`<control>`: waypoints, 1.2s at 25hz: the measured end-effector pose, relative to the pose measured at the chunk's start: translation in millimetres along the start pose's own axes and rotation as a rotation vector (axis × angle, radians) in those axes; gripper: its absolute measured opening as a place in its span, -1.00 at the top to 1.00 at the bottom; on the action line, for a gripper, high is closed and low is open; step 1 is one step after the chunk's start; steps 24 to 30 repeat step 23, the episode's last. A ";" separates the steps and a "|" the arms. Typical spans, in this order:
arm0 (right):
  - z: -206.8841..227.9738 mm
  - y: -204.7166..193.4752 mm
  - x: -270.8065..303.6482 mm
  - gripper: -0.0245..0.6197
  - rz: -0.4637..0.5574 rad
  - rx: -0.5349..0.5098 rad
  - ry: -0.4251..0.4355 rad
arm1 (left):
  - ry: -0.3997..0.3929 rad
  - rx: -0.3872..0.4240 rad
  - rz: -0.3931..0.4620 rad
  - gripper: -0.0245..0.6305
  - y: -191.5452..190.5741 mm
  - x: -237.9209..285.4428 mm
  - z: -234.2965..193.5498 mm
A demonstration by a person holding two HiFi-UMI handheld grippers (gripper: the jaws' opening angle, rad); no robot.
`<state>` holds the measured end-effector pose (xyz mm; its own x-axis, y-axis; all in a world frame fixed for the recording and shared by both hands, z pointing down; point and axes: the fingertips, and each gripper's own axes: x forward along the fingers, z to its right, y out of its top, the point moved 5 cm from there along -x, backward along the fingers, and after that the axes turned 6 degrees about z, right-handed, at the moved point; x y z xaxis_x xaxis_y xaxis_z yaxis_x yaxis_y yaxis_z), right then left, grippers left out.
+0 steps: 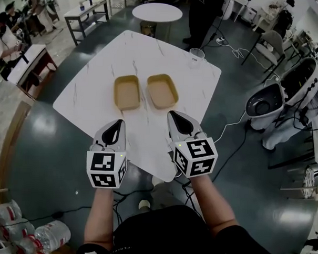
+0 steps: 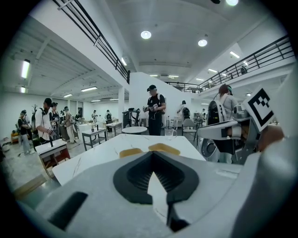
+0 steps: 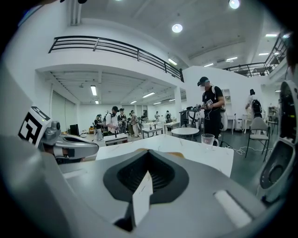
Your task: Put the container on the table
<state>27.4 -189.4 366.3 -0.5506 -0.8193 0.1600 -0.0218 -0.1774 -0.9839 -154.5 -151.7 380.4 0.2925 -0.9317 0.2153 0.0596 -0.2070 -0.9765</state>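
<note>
The left container (image 1: 127,92) and the right container (image 1: 162,90), both tan and empty, rest side by side mid-surface on the marble table (image 1: 87,94), with a clear cup (image 1: 197,54) by its far corner. The left gripper (image 1: 115,131) and right gripper (image 1: 179,124) hover at the near edge, jaws together on nothing. Placement looks complete; I judge 0 steps remain.

2 tan containers (image 1: 127,92) — empty, upright on table (image 1: 92,89).

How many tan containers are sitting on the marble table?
2. The left container and the right container lie side by side near the middle of the table. None seems hidden.
</note>
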 end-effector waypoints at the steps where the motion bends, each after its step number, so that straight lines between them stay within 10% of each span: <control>1: 0.1 -0.1 -2.5 0.93 0.002 0.000 -0.004 | -0.004 0.004 0.000 0.93 -0.2 -1.0 1.5; 30: 7.4 2.5 -27.6 0.93 0.008 -0.015 0.005 | -0.008 0.011 0.030 0.93 7.1 -4.3 23.4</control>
